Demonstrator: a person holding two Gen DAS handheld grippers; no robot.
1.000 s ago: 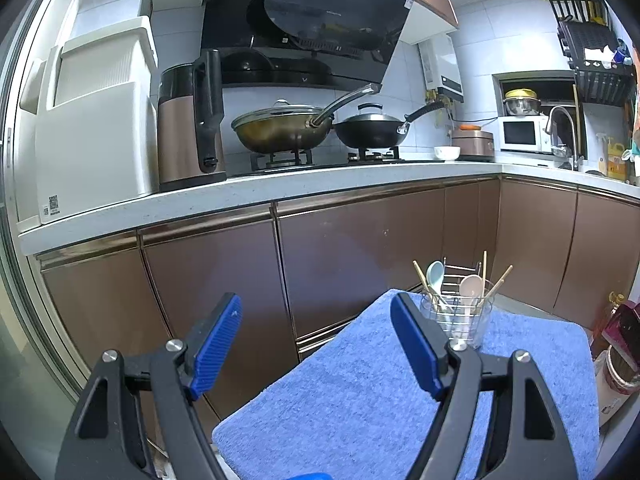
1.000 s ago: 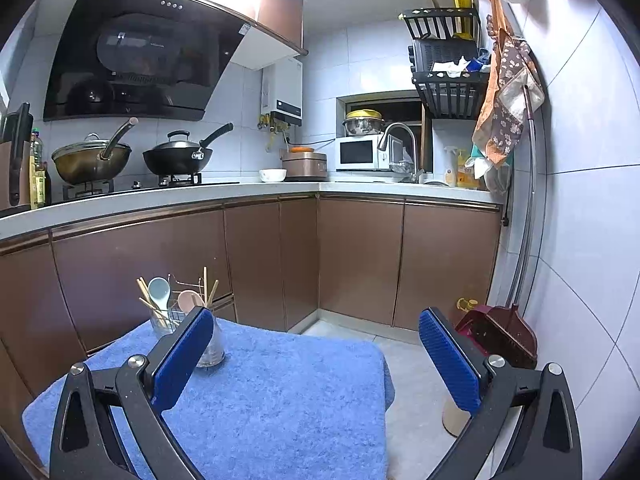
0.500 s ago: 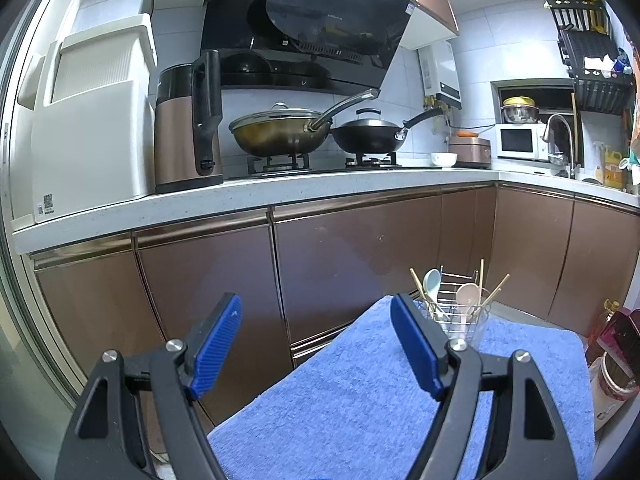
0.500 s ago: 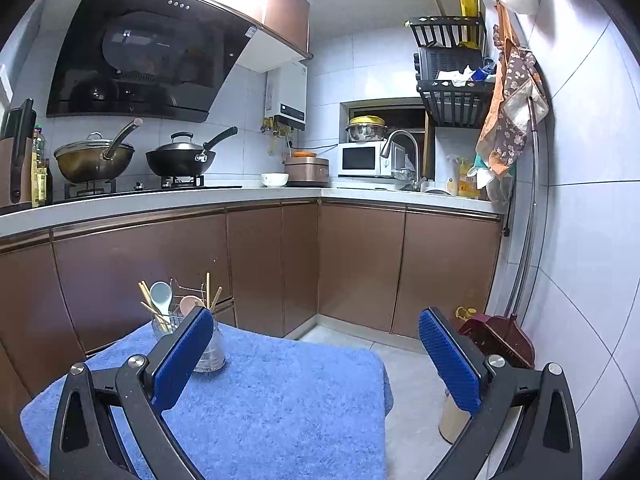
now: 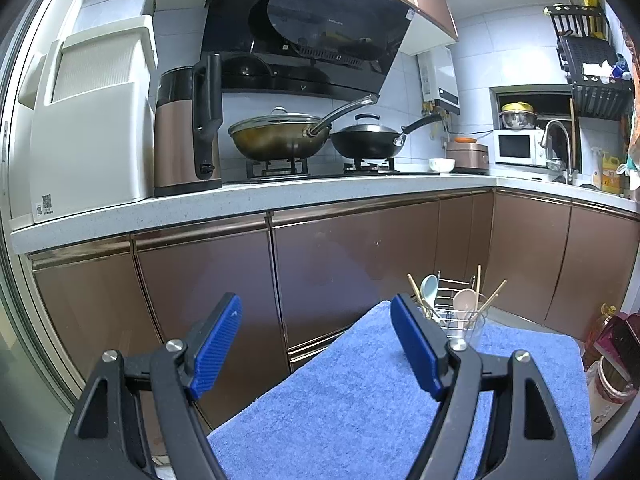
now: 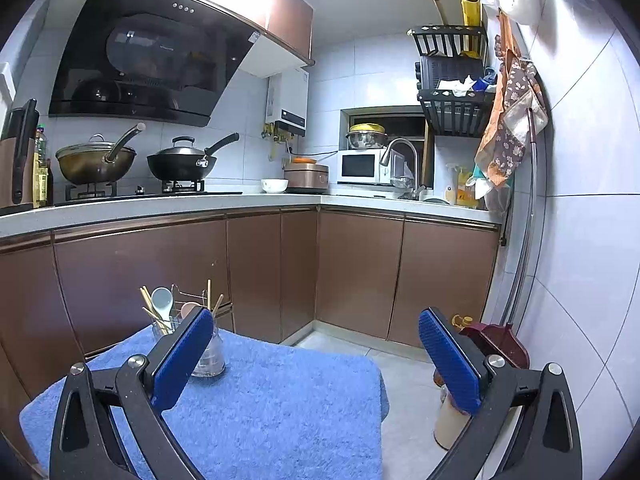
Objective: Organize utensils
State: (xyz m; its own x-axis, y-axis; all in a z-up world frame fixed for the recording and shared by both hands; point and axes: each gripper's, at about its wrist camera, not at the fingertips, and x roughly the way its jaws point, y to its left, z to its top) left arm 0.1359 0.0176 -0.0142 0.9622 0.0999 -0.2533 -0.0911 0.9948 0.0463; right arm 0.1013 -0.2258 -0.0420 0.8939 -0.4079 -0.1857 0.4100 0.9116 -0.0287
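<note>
Spoons point(image 5: 464, 304) and chopsticks point(image 5: 493, 293) stand upright in a clear holder point(image 6: 208, 354) at the blue towel's point(image 6: 280, 412) far edge, well apart from my left gripper point(image 5: 316, 340) and right gripper point(image 6: 316, 360), both held spread wide and empty, seemingly ready to reach.

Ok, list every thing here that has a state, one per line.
left tool: open, holding nothing.
right tool: open, holding nothing.
glass holder: upright on the blue towel, holding spoons and chopsticks.
wire rack: upright behind the glass holder.
brass wok: lidded.
black wok: lidded.
microwave: door shut.
</note>
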